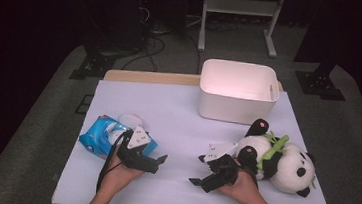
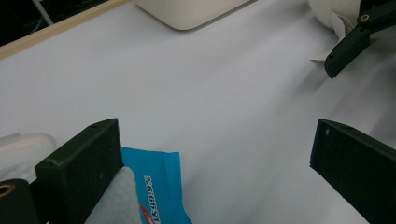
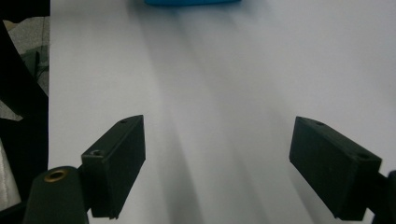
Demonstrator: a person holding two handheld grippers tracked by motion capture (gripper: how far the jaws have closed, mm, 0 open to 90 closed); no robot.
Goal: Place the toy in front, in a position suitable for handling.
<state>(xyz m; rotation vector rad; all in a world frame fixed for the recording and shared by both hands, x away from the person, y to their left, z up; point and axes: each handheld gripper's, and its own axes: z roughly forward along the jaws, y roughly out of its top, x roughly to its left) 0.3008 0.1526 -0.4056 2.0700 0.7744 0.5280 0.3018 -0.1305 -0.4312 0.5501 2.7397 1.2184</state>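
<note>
The left gripper (image 1: 155, 161) rested on the table (image 1: 176, 126) with its jaws wide apart and nothing between them; the blue wipes pack (image 1: 99, 135) lay just behind and outside its left jaw, not ahead of it. The right gripper (image 1: 197, 170), jaws also spread and empty, sat just beside the panda (image 1: 283, 164), which lay on the table, long axis across it, nearer to this hand.

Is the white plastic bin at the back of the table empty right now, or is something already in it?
Empty, as far as the high view shows: the white plastic bin stands upright with only bare pale inner walls and floor visible; the nearest corner is hidden by its front wall.
</note>
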